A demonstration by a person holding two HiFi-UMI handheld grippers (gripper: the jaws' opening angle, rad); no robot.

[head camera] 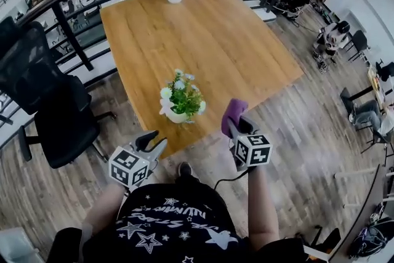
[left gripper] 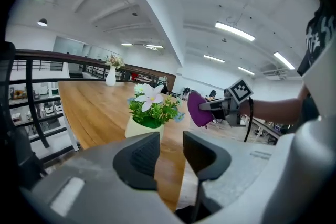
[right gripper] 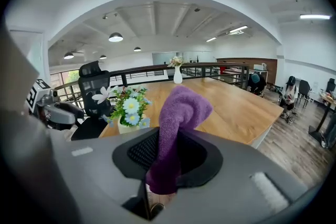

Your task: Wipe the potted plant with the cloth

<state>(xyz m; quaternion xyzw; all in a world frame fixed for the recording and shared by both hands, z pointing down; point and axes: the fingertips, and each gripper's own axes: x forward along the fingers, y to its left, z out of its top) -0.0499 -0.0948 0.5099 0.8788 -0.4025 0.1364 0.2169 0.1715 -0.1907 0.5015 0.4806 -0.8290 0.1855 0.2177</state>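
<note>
Head view steeply down over table (head camera: 215,40); gripper views low, near level, seemingly close, share potted plant (head camera: 181,100).

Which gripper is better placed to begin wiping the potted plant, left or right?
Right. The right gripper is shut on the purple cloth, close beside the potted plant. The left gripper is empty, its jaws slightly apart, likely better suited to steadying it.

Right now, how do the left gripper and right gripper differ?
The left gripper stands slightly open and empty; the right gripper is shut on the purple cloth. The left gripper is left of the potted plant, the right gripper on its right. Both point roughly toward it.
</note>
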